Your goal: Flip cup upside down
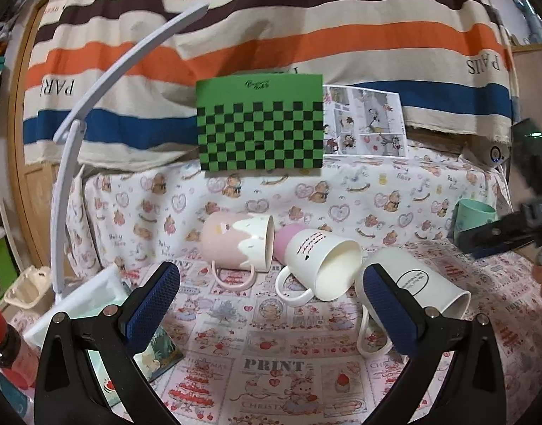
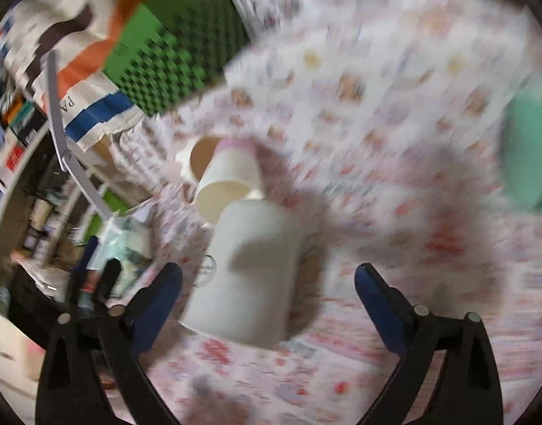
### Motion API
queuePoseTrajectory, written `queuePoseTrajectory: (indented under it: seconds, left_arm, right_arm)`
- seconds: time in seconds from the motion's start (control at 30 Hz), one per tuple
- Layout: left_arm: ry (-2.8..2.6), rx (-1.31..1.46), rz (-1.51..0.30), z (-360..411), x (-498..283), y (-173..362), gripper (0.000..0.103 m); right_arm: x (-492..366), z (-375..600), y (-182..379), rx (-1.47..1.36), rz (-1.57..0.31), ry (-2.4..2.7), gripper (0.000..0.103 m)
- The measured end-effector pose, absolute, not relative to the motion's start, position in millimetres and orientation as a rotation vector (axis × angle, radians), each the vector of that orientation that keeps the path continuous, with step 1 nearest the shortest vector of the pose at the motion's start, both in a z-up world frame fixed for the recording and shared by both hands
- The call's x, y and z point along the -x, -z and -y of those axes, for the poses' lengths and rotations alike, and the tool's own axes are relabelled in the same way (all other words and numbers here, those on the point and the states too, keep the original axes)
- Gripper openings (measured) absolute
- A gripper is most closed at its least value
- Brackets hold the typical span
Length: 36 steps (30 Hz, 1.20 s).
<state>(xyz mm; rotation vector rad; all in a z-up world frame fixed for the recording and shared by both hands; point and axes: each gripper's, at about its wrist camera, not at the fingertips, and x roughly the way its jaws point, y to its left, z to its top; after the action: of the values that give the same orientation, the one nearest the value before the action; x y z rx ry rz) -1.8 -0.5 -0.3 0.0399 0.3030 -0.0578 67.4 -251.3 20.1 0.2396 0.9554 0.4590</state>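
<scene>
Lying between open right tongs [image 2: 269,283]: cup [image 2: 249,269]

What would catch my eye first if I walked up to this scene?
Probably the three mugs lying on their sides on the printed cloth: a pink-and-cream mug, a white mug with a pink base, and a white mug with an oval label. Behind them stands a green-and-black checkered card. Both pairs of blue-padded fingers are spread open.
</scene>
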Motion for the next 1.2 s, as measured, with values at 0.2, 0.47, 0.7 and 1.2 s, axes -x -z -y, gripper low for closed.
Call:
queuePoseTrajectory:
  seconds: [0.2, 0.47, 0.7, 1.2]
  left_arm:
    - [0.115, -0.014, -0.454, 10.3, -18.5, -4.3, 0.103]
    - [0.191, 0.056, -0.816, 54.4, -74.3, -16.2, 0.103]
    - [0.142, 0.149, -1.039, 81.5, -116.9, -8.5, 0.103]
    - [0.170, 0.225, -1.249, 105.3, -167.7, 28.8, 0.079]
  right_arm:
    - [-27.2, 277.1, -26.8, -0.017, -0.661, -0.293, 0.103]
    - [-29.5, 298.9, -15.2, 0.058, -0.513, -0.096, 0.103]
    - [-24.8, 312.5, -14.0, 0.021, -0.478, 0.000, 0.103]
    - [-24.6, 308.0, -11.0, 0.044, -0.491, 0.004, 0.103]
